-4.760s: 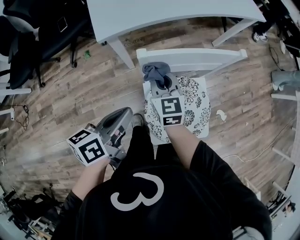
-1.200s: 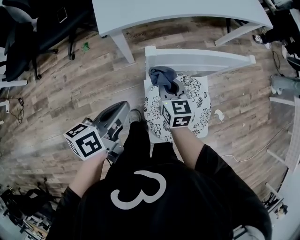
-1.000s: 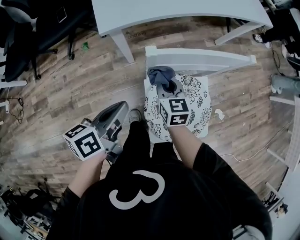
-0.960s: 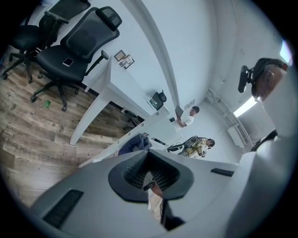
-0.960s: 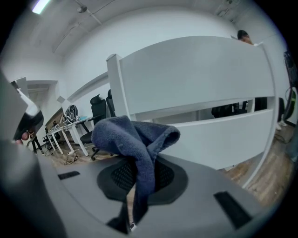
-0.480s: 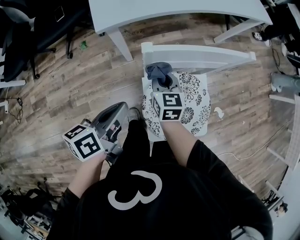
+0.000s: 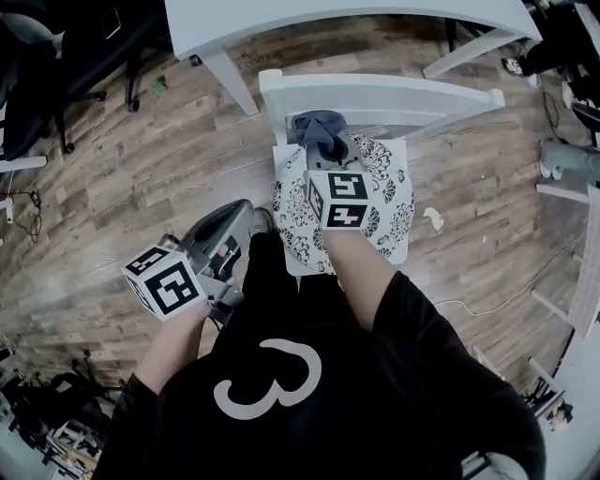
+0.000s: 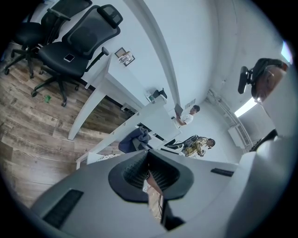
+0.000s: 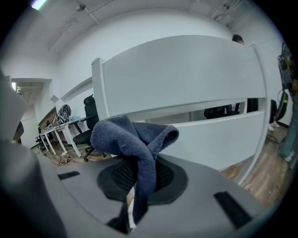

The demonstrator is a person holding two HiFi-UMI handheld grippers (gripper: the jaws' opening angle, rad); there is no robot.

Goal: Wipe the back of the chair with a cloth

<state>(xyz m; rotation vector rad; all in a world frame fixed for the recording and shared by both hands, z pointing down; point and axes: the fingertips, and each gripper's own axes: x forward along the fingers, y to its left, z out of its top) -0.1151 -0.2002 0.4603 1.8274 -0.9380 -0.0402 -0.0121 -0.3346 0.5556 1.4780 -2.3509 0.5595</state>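
One plank floor (image 7: 141,169) is stretching beneath both claws. A white tabletop (image 7: 328,14) is standing beyond the right claw (image 7: 323,150), on the far side of the chair. Black office chairs (image 7: 56,56) are sitting well off, ahead and to the left of the left claw (image 7: 244,210).

The white chair (image 7: 375,94) is standing straight in front of the right claw. In the right gripper view the broad upper slat of the chair back (image 9: 186,79) is rising just beyond the claw's tips, with a narrower slat running below it. The flowered seat cushion (image 7: 386,192) is lying under the right claw and spreading out to its right.

The blue-grey cloth (image 7: 317,127) is bunching up at the tips of the right claw, near the left end of the chair back. The right claw (image 9: 139,179) is clamping down on it, so the cloth (image 9: 130,135) is mushrooming above the pads and a tail is hanging down between them. Whether the cloth is touching the slat cannot be told.

The left claw is hanging low beside the person's leg, well apart from the chair and down to the left of the right claw. In its own view the left claw (image 8: 149,174) is holding its jaws together with nothing between them, and the cloth (image 8: 135,139) is showing ahead of its tips.
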